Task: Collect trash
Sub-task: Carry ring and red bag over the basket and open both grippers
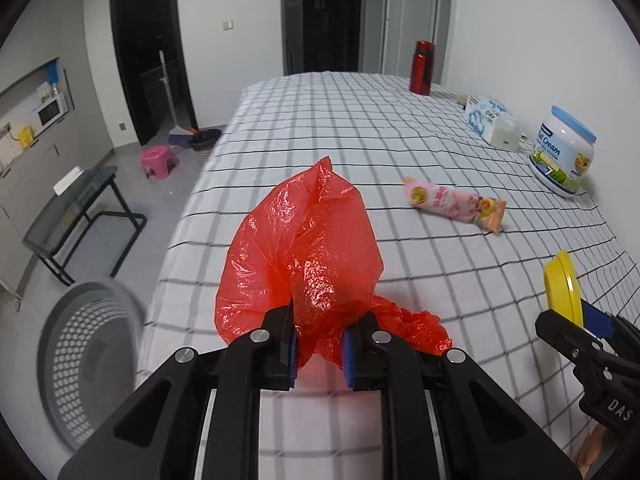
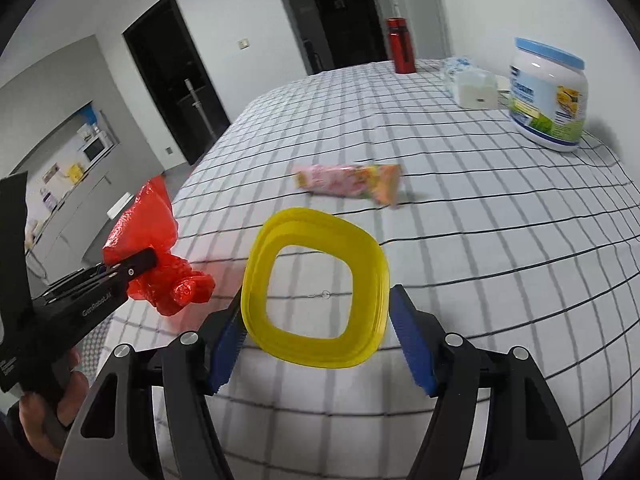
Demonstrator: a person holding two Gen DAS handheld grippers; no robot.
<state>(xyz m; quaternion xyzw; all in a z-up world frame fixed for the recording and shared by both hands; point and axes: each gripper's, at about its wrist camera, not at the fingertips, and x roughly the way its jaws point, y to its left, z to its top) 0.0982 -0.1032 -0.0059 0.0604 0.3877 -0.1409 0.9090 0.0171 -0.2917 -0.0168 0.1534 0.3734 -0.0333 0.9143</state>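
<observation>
Red crinkled plastic bag [image 1: 304,248] is pinched in the left tool [image 1: 320,350], the right tool [image 2: 316,332] clamps a yellow square plastic lid [image 2: 316,292]; next, both belong in the grey perforated bin [image 1: 86,364] at near left.

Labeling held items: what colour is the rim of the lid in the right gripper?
Yellow. The lid has a clear centre panel; best seen in the right wrist view.

Two handheld black plastic grippers: the left gripper [image 1: 320,354] has angular arms joined by round silver screws, with ridged blue pads lining the insides of its fingers. The right gripper [image 2: 316,344] matches it, with blue ribbed pads [image 2: 412,344] and silver screw heads [image 2: 189,337] on each arm. White lettering runs along the left gripper's side, and a person's hand [image 2: 48,404] wraps its black handle.
</observation>
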